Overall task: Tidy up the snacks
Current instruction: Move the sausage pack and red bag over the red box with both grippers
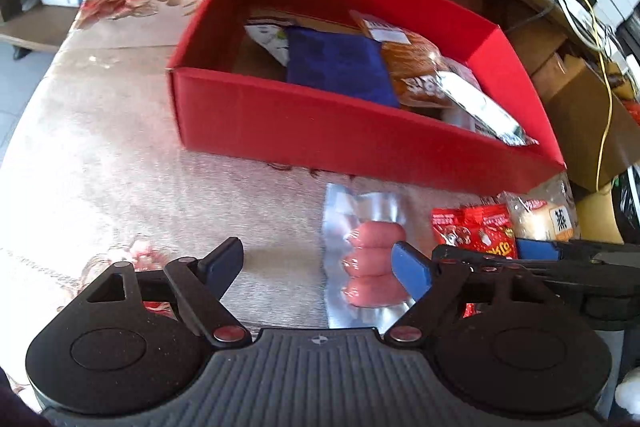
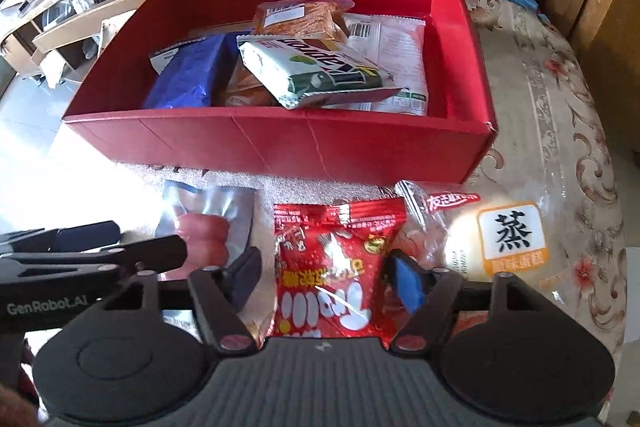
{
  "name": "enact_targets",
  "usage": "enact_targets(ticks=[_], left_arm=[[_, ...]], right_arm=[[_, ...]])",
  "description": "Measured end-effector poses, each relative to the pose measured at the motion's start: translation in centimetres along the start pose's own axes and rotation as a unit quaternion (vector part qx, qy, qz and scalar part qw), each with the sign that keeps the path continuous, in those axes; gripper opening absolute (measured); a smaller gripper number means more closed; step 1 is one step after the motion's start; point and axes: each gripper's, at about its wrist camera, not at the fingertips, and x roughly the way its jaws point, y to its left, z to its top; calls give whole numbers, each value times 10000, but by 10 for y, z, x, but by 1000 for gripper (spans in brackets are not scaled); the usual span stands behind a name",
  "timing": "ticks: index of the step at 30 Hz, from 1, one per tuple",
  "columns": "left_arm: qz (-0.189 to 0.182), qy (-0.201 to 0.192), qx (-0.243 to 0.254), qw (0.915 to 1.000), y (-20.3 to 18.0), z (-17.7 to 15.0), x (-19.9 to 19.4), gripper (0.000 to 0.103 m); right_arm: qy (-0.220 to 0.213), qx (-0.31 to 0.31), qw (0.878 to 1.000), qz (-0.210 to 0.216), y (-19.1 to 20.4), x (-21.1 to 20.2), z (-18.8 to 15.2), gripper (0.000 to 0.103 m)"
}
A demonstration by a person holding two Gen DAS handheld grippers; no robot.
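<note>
right gripper (image 2: pixel 326 277) is spread astride the red snack packet (image 2: pixel 338 267); the neighbouring steamed cake bag (image 2: pixel 496 239) could be snagged.

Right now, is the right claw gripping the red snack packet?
Apart. The right wrist view shows the right claw open astride the red snack packet, with tablecloth visible between the packet and its fingers on both sides.

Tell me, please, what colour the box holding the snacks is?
The box is red inside and out, clearest in the right wrist view.
</note>
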Motion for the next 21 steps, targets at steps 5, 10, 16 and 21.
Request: enact_targets(ticks=[5,10,16,21], left_arm=[[23,-6,-138,9999,12,1,-4,92],[-134,-58,-22,9999,4,0,-10,96],[-217,26,13,9998,-14,-1,1,99],[104,129,242,9996,-41,-1,23,103]], right_arm=[[-72,-60,9999,127,3,3,-2,88],[-74,-883,9953,-394,18,-7,-22,55],[-153,-497,9984,-199,-8,-31,-33,49],[-483,-208,9986,35,-23,-62,-40,49]])
